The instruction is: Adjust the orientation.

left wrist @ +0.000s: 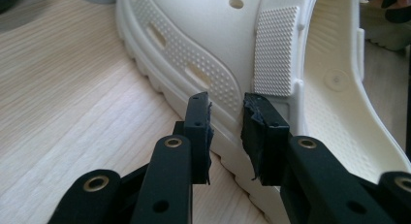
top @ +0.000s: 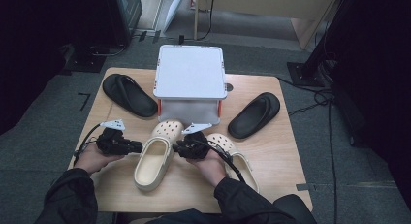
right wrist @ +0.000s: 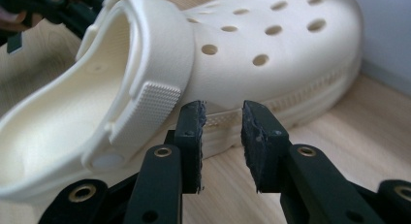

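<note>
The work in hand reads as steadying or shifting the left cream clog (top: 153,162), which lies on the wooden counter (top: 271,151) between the two grippers, toe pointing far toward the box.

Nearest, the person's hands come in from the near edge. The left gripper (top: 137,147) sits at the clog's left side. In the left gripper view its jaws stand nearly together with a narrow gap, pads bare, tips just beside or touching the clog's ribbed sidewall near the strap hinge (left wrist: 275,52); nothing is pinched between them. The right gripper (top: 177,149) is at the clog's right side. In the right gripper view its jaws are a little apart and hold nothing, tips level with the sole edge below the strap (right wrist: 145,105).

To do this well, I judge both grippers should press in evenly from opposite sides, low on the firm sole and not on the soft upper, so the clog slides without tipping. If a pinch is wanted, open wider first and take the sidewall or strap squarely.

The second cream clog (top: 236,158) lies just right of the right hand, partly under it; avoid dragging it along.

Farther off, a lidded white box (top: 190,71) stands at the middle, with a black slide sandal (top: 127,94) to its left and another (top: 254,115) to its right, well apart from the work.
</note>
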Motion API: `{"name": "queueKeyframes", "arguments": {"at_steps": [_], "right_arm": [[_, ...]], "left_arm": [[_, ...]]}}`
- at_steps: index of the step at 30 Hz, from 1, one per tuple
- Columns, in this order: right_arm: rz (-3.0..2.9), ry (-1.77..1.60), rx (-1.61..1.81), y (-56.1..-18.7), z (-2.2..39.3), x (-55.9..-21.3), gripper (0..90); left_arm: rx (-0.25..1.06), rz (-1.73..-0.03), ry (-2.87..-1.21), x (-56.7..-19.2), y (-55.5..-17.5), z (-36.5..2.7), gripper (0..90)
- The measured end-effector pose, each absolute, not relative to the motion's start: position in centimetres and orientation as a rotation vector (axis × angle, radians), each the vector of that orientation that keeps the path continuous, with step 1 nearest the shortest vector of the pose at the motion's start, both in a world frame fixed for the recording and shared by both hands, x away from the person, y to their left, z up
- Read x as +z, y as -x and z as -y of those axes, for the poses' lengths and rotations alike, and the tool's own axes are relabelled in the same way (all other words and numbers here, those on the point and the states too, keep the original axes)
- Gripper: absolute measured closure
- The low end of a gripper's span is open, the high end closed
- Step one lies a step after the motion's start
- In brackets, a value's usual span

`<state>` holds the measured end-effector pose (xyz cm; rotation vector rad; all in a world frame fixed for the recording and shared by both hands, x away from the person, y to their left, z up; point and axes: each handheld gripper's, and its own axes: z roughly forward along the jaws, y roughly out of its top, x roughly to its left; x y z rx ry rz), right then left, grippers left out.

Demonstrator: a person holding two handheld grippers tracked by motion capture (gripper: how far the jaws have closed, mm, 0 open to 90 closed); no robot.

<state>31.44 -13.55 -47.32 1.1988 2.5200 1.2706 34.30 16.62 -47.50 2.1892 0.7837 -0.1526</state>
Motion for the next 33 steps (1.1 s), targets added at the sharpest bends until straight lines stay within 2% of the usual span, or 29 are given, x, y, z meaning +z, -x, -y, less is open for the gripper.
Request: {"name": "queueKeyframes", "arguments": {"at_steps": [5,9,18,19,20,23,26,28,31,33], "right_arm": [[-2.499,-1.204,1.260,-31.1,13.9,-46.8,65.9],[-2.462,-1.182,1.313,-31.2,14.4,-45.9,60.2],[-2.383,-1.146,1.356,-31.3,15.2,-44.1,54.6],[-2.366,-1.142,1.382,-31.3,15.5,-43.5,55.2],[-2.368,-1.126,1.398,-31.2,15.6,-43.3,61.1],[-2.402,-1.063,1.423,-30.7,15.4,-42.7,71.4],[-2.441,-1.025,1.451,-30.3,14.9,-42.3,75.9],[-2.452,-1.017,1.455,-30.2,14.8,-42.3,75.9],[-2.480,-0.989,1.445,-29.8,14.2,-42.6,71.9],[-2.497,-0.987,1.414,-29.9,13.7,-43.4,62.0]], "left_arm": [[-0.187,-0.763,-2.194,-47.6,-34.2,-16.3,71.0],[-0.216,-0.726,-2.199,-47.6,-34.0,-15.7,68.2],[-0.187,-0.746,-2.185,-47.4,-34.3,-15.7,58.8],[-0.175,-0.749,-2.179,-47.2,-34.4,-15.8,58.4],[-0.168,-0.754,-2.171,-47.2,-34.4,-15.8,58.1],[-0.155,-0.763,-2.162,-47.0,-34.6,-16.0,57.9],[-0.130,-0.792,-2.119,-46.7,-34.9,-16.5,57.8],[-0.118,-0.795,-2.113,-46.5,-34.9,-16.7,57.8],[-0.090,-0.800,-2.080,-45.9,-35.1,-16.9,57.8],[-0.069,-0.797,-2.067,-45.5,-35.1,-16.9,57.6]]}}
